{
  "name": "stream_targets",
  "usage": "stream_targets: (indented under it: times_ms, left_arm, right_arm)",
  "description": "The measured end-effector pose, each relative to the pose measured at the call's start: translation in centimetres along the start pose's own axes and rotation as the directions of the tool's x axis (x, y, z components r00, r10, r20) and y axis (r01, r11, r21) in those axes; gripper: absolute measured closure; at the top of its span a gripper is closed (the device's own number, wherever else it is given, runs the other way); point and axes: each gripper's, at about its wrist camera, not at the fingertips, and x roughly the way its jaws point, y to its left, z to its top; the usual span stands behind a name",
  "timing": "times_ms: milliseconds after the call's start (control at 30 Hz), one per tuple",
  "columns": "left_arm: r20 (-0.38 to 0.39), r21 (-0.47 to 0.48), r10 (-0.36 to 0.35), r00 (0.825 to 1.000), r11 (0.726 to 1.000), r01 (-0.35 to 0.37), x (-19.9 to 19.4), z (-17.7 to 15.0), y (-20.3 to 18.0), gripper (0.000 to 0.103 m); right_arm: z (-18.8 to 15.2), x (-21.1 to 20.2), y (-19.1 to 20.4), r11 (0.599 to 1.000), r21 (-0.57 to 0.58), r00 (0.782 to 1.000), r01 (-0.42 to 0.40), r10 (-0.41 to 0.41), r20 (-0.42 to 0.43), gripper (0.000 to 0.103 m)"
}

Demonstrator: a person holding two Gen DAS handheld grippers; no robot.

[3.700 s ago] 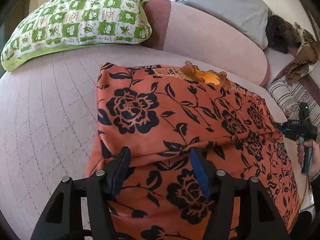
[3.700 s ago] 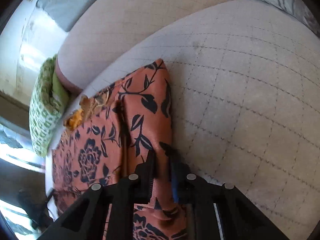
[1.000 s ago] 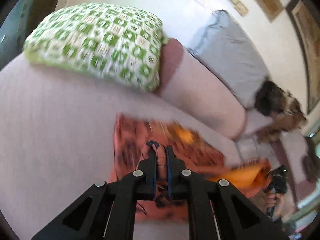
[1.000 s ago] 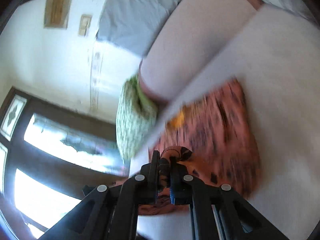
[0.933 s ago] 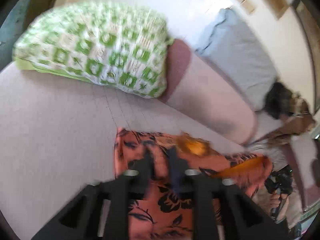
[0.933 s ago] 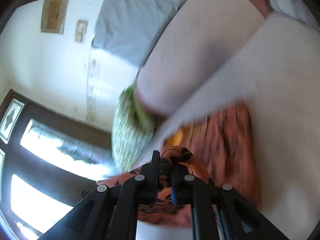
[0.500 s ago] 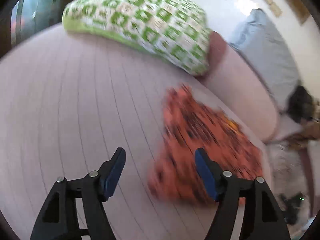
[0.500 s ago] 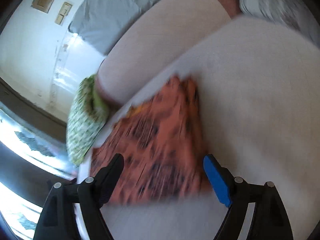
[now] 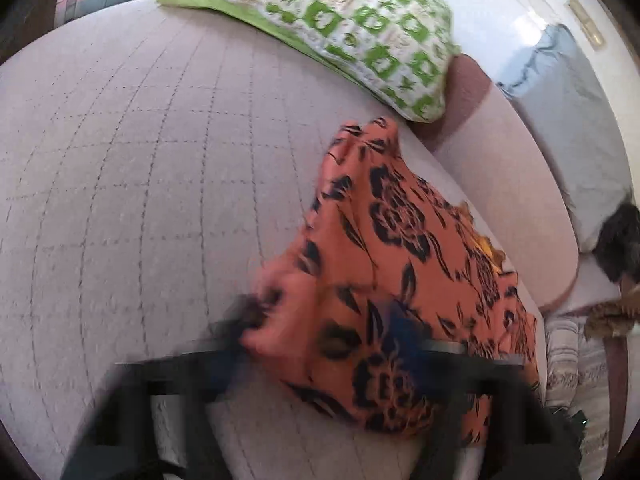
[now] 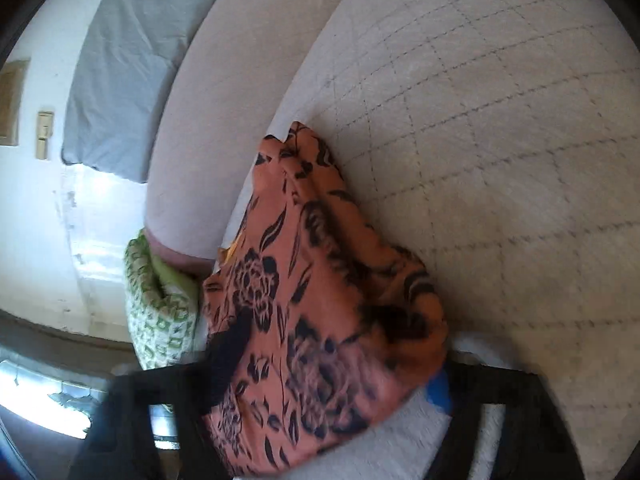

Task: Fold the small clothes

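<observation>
Lying in a folded heap on the pale quilted sofa seat, the orange garment with black flower print sits close to the padded backrest, its far corner reaching toward the green-and-white checked cushion. A bit of yellow lining shows at its edge nearest the backrest.

The left gripper is blurred by motion; its jaws stand wide apart, straddling the near edge of the cloth, one blue-padded finger over the fabric and the other over the seat just beside it. Whether either finger touches the cloth cannot be told through the blur.

From the right wrist view, the right gripper also has its jaws spread wide, with the same garment bunched between them; the black finger crosses the cloth on one side and the blue pad shows at its other edge. A grey pillow leans above the backrest, and the checked cushion lies beyond the garment.
</observation>
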Motion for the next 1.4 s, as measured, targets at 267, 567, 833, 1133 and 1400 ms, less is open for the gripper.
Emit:
stream_targets:
  times_ms: [267,567,833,1133,1400]
  left_arm:
    - [0.114,0.103,-0.074,0.991,0.993,0.062,-9.1,1.2,-3.4,0.090]
    - [0.144,0.148,-0.104,0.984,0.986,0.083,-18.7,-7.4,1.7,0.089]
    - [-0.074,0.070,0.071,0.995,0.995,-0.065,-14.8,-13.6,9.6,0.049]
    - [0.110,0.414,0.046,0.993,0.906,-0.088,-15.0,-8.6,0.1,0.029]
    - [0.013,0.474,0.132,0.991,0.872,-0.122,-6.9,-8.1,-1.4,0.029]
  right_arm:
    - [0.0,-5.2,6.7,0.989,-0.133,0.995,-0.070,0.078,0.059,0.093]
    - [-7.8,-15.7,5.3,0.961,-0.265,0.991,-0.083,0.108,0.082,0.093]
    - [-14.2,-17.4,-6.8,0.943,-0.241,0.973,0.231,-0.226,0.049,0.040]
    - [-8.3,-14.4,5.1,0.800,-0.576,0.985,0.170,-0.147,0.086,0.034]
    - [-4.4,-4.0,3.0,0.691,-0.665,0.928,0.282,-0.372,0.008,0.062]
